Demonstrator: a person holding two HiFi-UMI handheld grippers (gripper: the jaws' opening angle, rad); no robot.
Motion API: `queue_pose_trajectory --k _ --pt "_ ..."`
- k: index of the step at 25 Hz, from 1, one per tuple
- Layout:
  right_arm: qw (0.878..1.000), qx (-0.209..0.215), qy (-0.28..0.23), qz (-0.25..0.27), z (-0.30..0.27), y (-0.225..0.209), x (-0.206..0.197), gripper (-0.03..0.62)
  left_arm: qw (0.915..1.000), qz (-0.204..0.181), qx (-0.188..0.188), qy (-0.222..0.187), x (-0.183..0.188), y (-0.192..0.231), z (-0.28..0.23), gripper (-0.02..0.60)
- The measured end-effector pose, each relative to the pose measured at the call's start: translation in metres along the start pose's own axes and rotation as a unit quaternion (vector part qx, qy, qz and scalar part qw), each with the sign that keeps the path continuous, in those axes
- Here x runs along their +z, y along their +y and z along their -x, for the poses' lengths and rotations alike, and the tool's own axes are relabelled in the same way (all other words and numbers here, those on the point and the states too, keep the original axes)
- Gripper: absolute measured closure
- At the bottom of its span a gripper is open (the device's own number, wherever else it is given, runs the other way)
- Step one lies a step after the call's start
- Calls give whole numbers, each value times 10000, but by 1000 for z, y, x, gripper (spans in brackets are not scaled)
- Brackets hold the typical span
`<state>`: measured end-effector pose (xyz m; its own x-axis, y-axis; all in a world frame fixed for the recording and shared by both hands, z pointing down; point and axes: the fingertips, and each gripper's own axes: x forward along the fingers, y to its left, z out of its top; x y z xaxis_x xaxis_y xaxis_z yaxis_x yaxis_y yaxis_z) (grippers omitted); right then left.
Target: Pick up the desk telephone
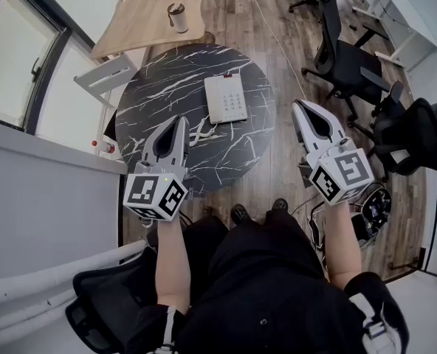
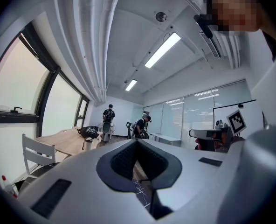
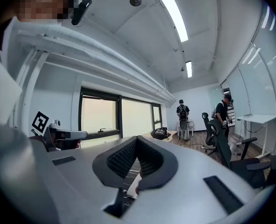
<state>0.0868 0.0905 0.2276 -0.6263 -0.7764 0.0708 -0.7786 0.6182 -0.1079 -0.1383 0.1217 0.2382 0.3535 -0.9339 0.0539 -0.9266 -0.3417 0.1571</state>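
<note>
The left hand-held gripper [image 1: 180,120] has its jaws pressed together on nothing and is held level over the near edge of the counter [image 1: 167,87]. The right hand-held gripper [image 1: 298,105] is likewise closed and empty, level, out past the counter's right rim above the wooden floor [image 1: 277,161]. Between and beyond the two tips the desk telephone [image 1: 226,98] lies flat on the far-right part of the dark marbled round counter, touched by neither; the left tips are nearer to it than the right. A white cord [image 1: 202,133] curls from the telephone's near-left corner across the counter toward the left hand-held gripper. The telephone looks like a light, stiff plastic shell, smooth and probably slippery under the pads, and its handset is likely to sit loose and slide off if the body tips. A sound hold would be across the two long side edges, kept level, with the jaws opened first; the trailing cord may drag or snag on lifting.
</note>
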Motion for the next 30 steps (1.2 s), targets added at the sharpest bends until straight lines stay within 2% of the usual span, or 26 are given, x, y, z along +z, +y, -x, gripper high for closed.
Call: queue_pose_trajectory --k 10,20,30 --pt "10000 1 18 -18 7 -1 0 564 10000 1 -23 25 -2 -9 3 566" --pt "9992 287 265 -47 3 9 -20 563 9998 137 -36 147 -17 -9 -2 566" --pt "9977 326 577 -158 -20 -16 -41 563 9988 222 110 411 -37 1 -27 566"
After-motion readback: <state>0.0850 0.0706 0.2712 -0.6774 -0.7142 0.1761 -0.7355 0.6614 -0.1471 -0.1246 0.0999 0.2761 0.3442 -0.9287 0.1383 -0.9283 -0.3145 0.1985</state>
